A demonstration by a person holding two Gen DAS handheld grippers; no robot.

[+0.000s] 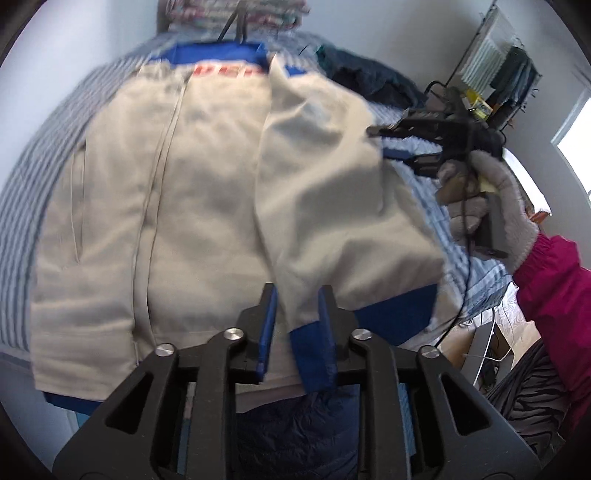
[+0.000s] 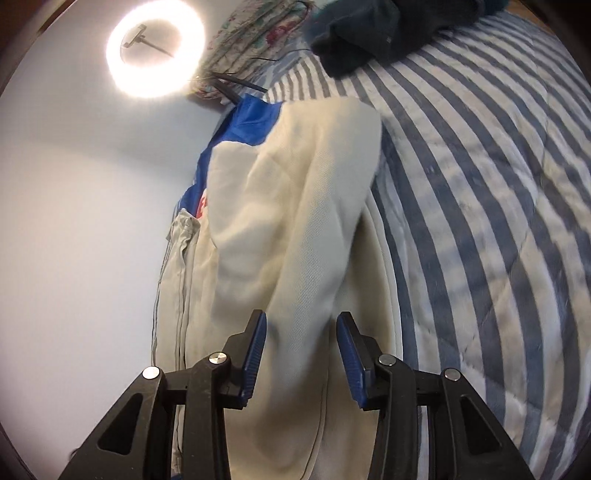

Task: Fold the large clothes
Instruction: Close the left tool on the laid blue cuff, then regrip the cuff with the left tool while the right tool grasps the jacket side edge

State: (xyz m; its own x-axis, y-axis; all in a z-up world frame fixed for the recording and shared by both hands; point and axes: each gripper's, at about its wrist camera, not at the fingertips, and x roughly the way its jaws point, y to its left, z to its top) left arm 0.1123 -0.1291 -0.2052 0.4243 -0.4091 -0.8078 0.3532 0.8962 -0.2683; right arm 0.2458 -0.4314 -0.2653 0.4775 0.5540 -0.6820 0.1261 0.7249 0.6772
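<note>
Beige jacket [image 1: 207, 206] with blue trim lies flat on the striped bed [image 1: 33, 192], long axis running away from the left camera: blue collar end far, with blurred red lettering [image 1: 227, 71] just below it, hem end near. Front seam line runs down the left half of the jacket. Right sleeve [image 1: 332, 206] is folded over the body, slanting down toward the near edge, its blue cuff [image 1: 391, 317] nearest the camera. Left claw [image 1: 297, 323] sits at the hem edge, pointing down at the cloth; its jaws stand part open with a blue strip of the cuff between the pads, but blur hides whether they press on it, so cannot tell grip. To the right of the sleeve, a gloved hand [image 1: 491, 206] with a magenta cuff carries the right claw [image 1: 391, 142], seen side-on over the bed, just off the sleeve's outer edge. In the right wrist view the jacket [image 2: 288, 236] runs straight away from the camera, collar far under a ring light [image 2: 155, 48], the sleeve fold draped down the middle. Right claw [image 2: 301, 347] hangs above that beige fold, jaws apart, pads clear of the cloth: released. Dark clothes [image 2: 369, 33] lie at the far end of the bed, well apart from the jacket.
</note>
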